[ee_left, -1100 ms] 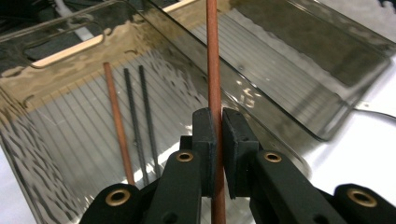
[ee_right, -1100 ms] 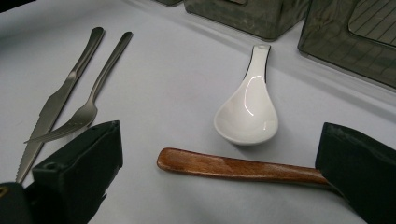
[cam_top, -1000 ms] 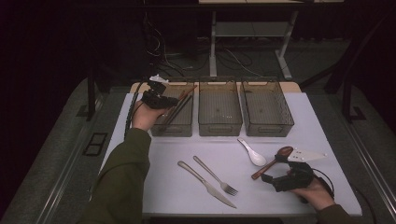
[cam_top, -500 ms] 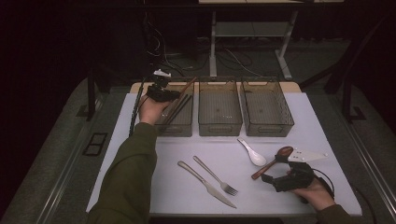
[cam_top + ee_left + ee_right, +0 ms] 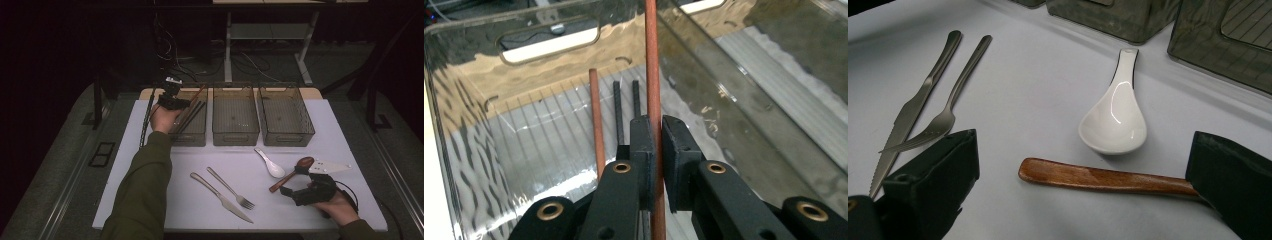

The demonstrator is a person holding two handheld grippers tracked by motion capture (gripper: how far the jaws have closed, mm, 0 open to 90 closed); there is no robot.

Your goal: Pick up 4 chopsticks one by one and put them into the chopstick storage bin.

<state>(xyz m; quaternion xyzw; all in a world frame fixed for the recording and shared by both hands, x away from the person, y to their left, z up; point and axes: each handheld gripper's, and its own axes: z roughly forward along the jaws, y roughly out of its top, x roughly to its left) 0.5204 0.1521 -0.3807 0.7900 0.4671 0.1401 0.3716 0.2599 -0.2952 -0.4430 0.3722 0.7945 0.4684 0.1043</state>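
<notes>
My left gripper is over the near-left corner of the left clear bin, shut on a reddish-brown chopstick that points up and away from the jaws. A second brown chopstick and two black ones lie on the bin floor below. My right gripper rests near the table's front right, open, with the handle of a wooden spoon lying between its jaws, untouched. A white ceramic spoon sits just beyond it.
A fork and a knife lie side by side at the front middle of the white table. Two more clear bins, the middle one and the right one, stand in the row. A white pointed utensil lies by the wooden spoon's bowl.
My left hand has carried the brown chopstick a little farther over the left bin and lower. The right hand has stayed put.
</notes>
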